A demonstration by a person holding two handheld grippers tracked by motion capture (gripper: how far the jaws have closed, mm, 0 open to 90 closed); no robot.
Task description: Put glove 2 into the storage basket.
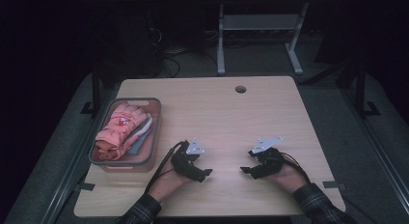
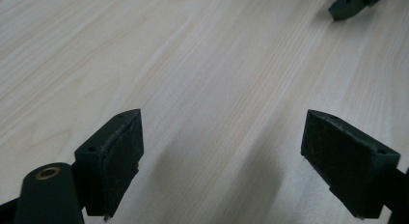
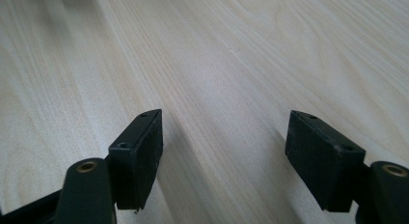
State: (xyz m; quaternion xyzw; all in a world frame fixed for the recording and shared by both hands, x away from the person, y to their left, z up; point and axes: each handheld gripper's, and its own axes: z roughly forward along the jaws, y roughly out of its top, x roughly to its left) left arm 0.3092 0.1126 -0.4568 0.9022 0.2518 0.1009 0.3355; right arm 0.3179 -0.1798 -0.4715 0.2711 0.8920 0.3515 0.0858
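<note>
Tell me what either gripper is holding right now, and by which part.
Nothing is held. The left gripper and right gripper both stand open over bare table.

A table (image 1: pixel 270 113) with a light wood top stands on a dark floor (image 1: pixel 62 132). The wood has long pale lines running through it, and the 2 gripper views show those lines up close. A small round hole (image 1: pixel 240 89) sits near the far edge, at about 12 o'clock from the middle of the top. At about 9 o'clock, close to the left edge, a grey tray (image 1: pixel 155 125) rests flat on the wood. Inside it lies a pink glove (image 1: pixel 120 128) on some folded cloth. The 2 hands rest on the wood near the front edge, at about 6 o'clock.
</note>
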